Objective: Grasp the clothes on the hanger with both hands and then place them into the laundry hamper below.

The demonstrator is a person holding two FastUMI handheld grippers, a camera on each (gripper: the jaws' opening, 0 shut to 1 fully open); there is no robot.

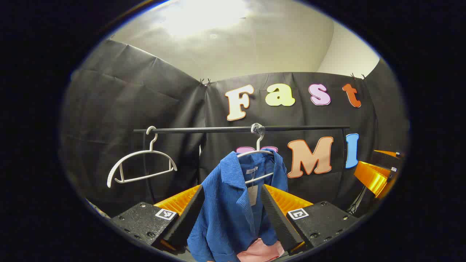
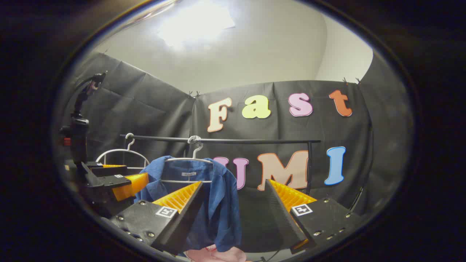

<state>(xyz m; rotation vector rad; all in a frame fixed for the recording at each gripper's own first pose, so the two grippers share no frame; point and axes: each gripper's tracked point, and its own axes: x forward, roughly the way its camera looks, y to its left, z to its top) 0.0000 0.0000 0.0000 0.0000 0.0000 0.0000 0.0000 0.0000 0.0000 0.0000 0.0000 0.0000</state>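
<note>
left hand-held gripper (image 1: pixel 231 214) is released, its fingers spread either side of the blue shirt (image 1: pixel 229 203) that hangs on a white hanger (image 1: pixel 259 151) from the black rail (image 1: pixel 204 130); right hand-held gripper (image 2: pixel 233 211) is also released, with the shirt's edge just inside its left finger (image 2: pixel 178 203). for a sound two-point grasp, advance each hand-held gripper until cloth sits deep between the pads, one near each shoulder, then clench both before lifting the shirt off the hanger. pink cloth (image 1: pixel 260 251) shows below the shirt; whether it lies in the hamper cannot be told.
</note>
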